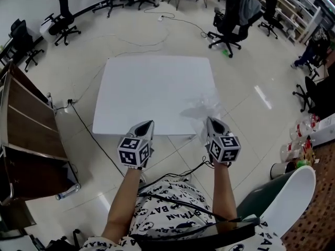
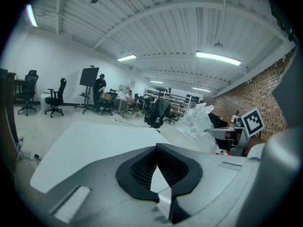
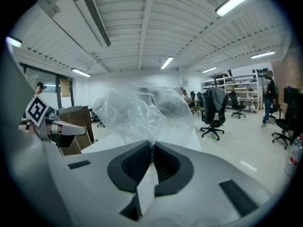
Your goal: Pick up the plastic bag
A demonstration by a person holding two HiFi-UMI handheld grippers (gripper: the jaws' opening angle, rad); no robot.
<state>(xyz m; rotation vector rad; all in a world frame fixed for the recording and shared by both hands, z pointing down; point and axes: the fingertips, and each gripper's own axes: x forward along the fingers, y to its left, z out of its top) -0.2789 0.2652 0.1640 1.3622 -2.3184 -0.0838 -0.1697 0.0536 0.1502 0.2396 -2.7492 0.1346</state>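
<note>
A clear crumpled plastic bag (image 1: 205,107) hangs above the near right part of the white table (image 1: 152,88). My right gripper (image 1: 214,123) is shut on the bag's lower edge. In the right gripper view the bag (image 3: 144,112) billows up out of the closed jaws of my right gripper (image 3: 152,148). My left gripper (image 1: 149,125) hovers over the table's near edge, level with the right one. Its jaws are together with nothing between them. In the left gripper view the bag (image 2: 196,121) shows at the right, beside the other gripper's marker cube (image 2: 253,122).
Black office chairs (image 1: 230,20) and floor cables (image 1: 157,38) stand beyond the table. A brown wooden cabinet (image 1: 23,135) is at the left. A white chair back (image 1: 293,203) and bottles (image 1: 296,143) are at the right. People stand far off in the room.
</note>
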